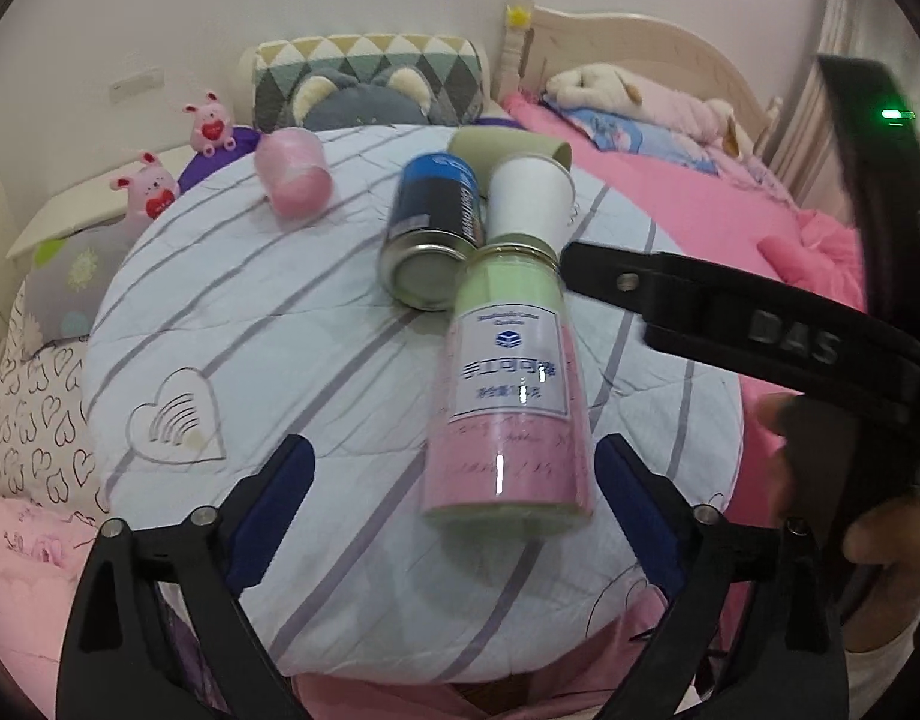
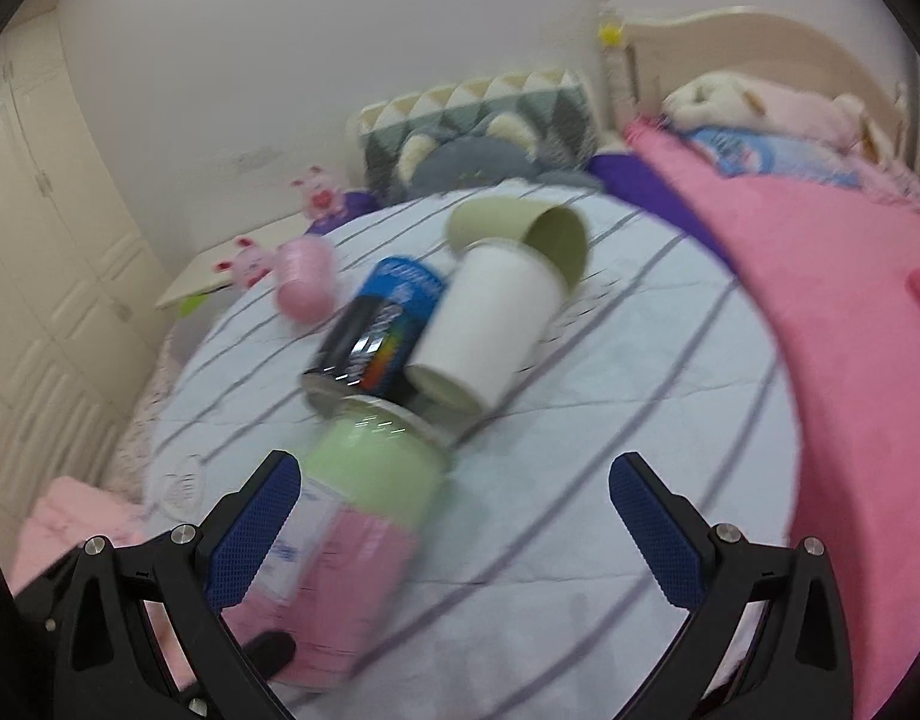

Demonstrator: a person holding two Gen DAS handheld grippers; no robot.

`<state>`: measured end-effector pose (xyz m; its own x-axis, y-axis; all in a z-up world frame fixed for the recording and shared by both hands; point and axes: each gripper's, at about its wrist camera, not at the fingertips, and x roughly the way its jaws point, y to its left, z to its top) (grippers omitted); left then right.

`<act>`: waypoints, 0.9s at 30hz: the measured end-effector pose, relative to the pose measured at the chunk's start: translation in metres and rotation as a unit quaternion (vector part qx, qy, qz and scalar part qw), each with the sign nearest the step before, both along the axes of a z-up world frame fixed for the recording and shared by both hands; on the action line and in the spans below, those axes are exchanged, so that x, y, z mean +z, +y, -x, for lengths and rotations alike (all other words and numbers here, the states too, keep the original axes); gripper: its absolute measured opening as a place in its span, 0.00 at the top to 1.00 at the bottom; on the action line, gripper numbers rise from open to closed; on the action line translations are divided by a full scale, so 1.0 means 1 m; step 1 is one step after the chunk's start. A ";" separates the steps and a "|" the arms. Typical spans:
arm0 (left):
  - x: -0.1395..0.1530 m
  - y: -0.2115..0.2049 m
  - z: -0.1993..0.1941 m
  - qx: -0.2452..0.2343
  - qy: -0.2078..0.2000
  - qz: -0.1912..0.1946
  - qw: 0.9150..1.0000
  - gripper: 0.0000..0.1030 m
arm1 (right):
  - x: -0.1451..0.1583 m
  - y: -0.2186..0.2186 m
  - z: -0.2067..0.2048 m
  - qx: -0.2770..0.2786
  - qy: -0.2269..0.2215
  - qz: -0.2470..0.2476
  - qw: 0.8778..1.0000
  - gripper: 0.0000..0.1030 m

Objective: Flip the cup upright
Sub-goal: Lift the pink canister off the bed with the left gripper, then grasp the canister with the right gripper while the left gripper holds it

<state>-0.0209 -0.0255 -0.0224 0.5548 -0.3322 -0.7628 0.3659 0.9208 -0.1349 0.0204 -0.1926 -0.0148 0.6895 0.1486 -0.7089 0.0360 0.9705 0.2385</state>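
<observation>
Several containers lie on their sides on a round, pale blue striped cushion [image 1: 280,324]. A white paper cup [image 1: 529,201] lies with its base towards me; it also shows in the right wrist view [image 2: 490,324]. Behind it lies an olive green cup [image 1: 508,147], which also shows in the right wrist view [image 2: 520,228]. A pink cup [image 1: 293,171] lies at the far left. My left gripper [image 1: 454,480] is open around the pink and green bottle [image 1: 511,396], not touching it. My right gripper [image 2: 454,510] is open above the cushion [image 2: 640,396], with the bottle [image 2: 352,516] by its left finger.
A blue and black can [image 1: 433,228] lies beside the white cup. The right gripper's black body [image 1: 760,324] reaches in from the right in the left wrist view. A pink bed [image 2: 850,312] with plush toys lies to the right. Pillows and pink pig toys [image 1: 211,123] sit behind.
</observation>
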 end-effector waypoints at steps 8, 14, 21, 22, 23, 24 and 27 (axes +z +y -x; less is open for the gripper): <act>-0.003 0.011 -0.002 0.000 -0.001 0.003 1.000 0.07 | -0.025 0.022 -0.031 0.022 0.103 -0.073 0.992 0.00; -0.008 0.013 -0.007 -0.007 0.007 0.018 1.000 0.04 | -0.050 0.027 -0.049 0.031 0.159 -0.100 0.982 0.00; -0.009 0.018 -0.010 -0.009 0.009 0.026 1.000 0.03 | -0.059 0.027 -0.052 0.056 0.158 -0.115 0.979 0.21; -0.009 0.018 -0.009 -0.009 0.009 0.028 1.000 0.03 | -0.057 0.026 -0.050 0.057 0.151 -0.117 0.980 0.22; -0.009 0.019 -0.009 -0.009 0.008 0.028 1.000 0.03 | -0.053 0.025 -0.046 0.056 0.136 -0.116 0.982 0.22; -0.009 0.019 -0.009 -0.009 0.008 0.029 0.999 0.03 | -0.049 0.025 -0.045 0.055 0.127 -0.110 0.984 0.22; -0.010 0.018 -0.009 -0.008 0.009 0.027 1.000 0.02 | -0.030 0.028 -0.032 0.055 0.080 -0.073 0.993 0.22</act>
